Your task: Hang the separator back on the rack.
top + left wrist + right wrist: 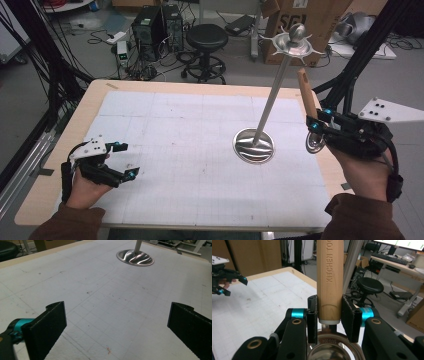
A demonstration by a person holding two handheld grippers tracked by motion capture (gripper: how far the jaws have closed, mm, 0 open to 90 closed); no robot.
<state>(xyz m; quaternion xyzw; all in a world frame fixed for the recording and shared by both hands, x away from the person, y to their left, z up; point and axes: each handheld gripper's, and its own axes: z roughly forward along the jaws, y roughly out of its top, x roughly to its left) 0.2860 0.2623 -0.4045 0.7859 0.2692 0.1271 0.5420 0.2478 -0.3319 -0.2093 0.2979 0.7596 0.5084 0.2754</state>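
Observation:
A wooden handle (pixel 330 277) stamped "KITCHEN TOOL" stands upright between the pads of my right gripper (pixel 330 315), which is shut on it near its lower end. Below the jaws hangs the tool's small metal bowl (pixel 334 350). From above, the right gripper (pixel 315 124) hovers at the table's right edge, with the handle (pixel 305 92) pointing up and the bowl (pixel 315 144) below. Just to its left stands a metal rack: a round base (pixel 254 145), a tall pole (pixel 272 95) and a hooked crown (pixel 295 42). My left gripper (pixel 127 160) rests open at the near left, with bare mat between its jaws (pixel 117 325).
A white gridded mat (pixel 200 125) covers the wooden table. The rack's base (pixel 135 258) shows far ahead of the left gripper. Behind the table are a black stool (pixel 206 37), computer towers (pixel 155 25) and a cardboard box (pixel 310 20). A black frame strut (pixel 360 60) rises at the right.

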